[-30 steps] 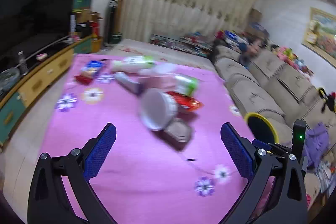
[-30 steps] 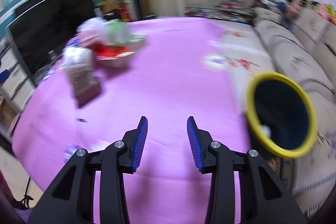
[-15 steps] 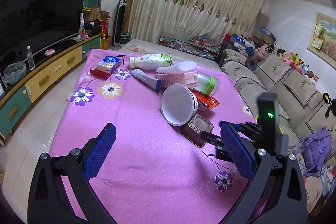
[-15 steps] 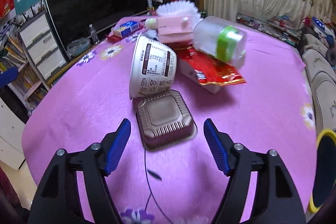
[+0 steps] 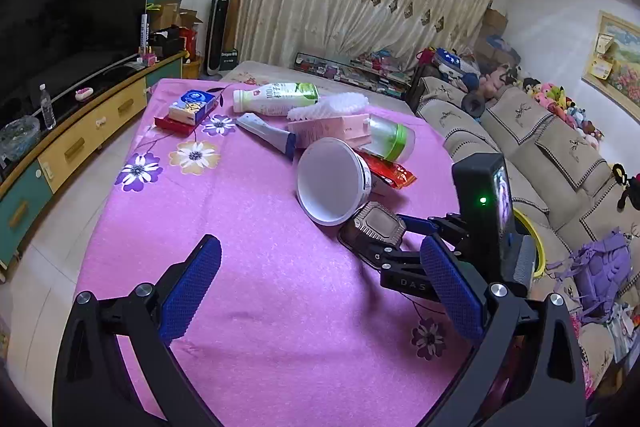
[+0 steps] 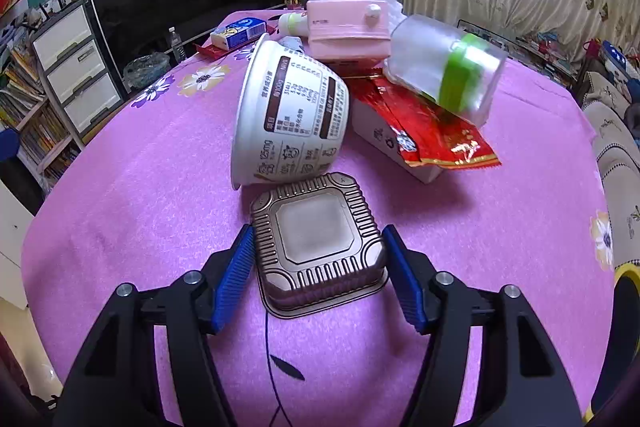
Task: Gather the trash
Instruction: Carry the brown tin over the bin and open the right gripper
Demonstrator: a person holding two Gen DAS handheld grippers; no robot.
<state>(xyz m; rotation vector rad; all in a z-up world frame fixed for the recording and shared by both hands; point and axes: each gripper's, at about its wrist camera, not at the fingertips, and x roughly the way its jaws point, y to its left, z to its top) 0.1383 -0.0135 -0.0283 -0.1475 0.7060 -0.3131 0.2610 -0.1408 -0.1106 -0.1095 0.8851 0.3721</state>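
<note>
Item: bronze foil tray (image 6: 318,239), upside down on the table (image 6: 160,203), touching the tipped white paper cup (image 6: 288,115). Likely featherweight, thin-walled, easily crushed; best held lightly across its ribbed sides. Right gripper (image 6: 320,275) straddles it, unclosed. Left gripper (image 5: 320,291) released, idle.

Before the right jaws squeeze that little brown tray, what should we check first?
1. Brown foil tray sits between the right gripper jaws: ok.
2. Jaws open wide enough to straddle it: ok.
3. Pads touching the tray sides: cannot tell, they look very close.
4. Tray free of neighbours: not ok, the white paper cup lies against its far edge and may roll.
5. Left gripper out of the way: ok, open over bare pink tablecloth.
6. Yellow-rimmed bin within view for the drop: ok, beside the table's right edge.
</note>
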